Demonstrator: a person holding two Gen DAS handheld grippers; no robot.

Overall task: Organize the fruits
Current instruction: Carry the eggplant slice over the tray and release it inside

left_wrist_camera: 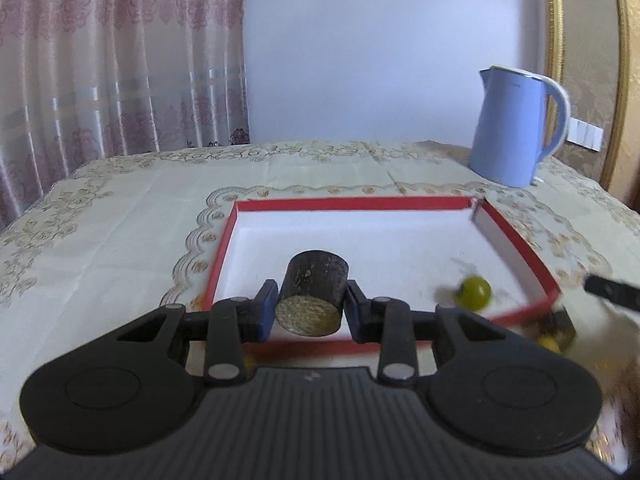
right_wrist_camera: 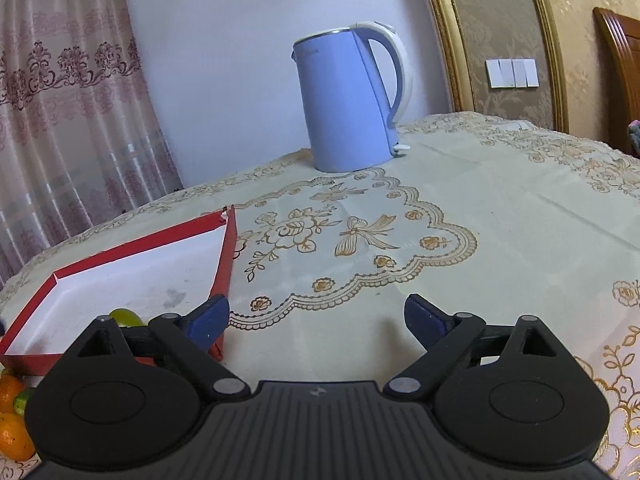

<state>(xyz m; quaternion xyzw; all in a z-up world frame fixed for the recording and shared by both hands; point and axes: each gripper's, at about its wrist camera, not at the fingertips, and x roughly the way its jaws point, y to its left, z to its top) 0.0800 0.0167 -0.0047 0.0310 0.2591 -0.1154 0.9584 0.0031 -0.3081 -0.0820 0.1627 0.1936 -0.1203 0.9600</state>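
Two grippers work over a cloth-covered table [right_wrist_camera: 460, 216]. The left gripper [left_wrist_camera: 310, 308] is closed on a dark cylinder [left_wrist_camera: 314, 294], pale at its cut end, held above the near edge of the red tray [left_wrist_camera: 352, 203]. A green fruit [left_wrist_camera: 474, 293] lies blurred in the tray's near right corner. The right gripper [right_wrist_camera: 316, 320] stands wide apart and holds nothing, just right of the tray. Oranges [right_wrist_camera: 12, 432] sit near the tray's near left corner. A blue kettle [right_wrist_camera: 346, 100] stands at the far side.
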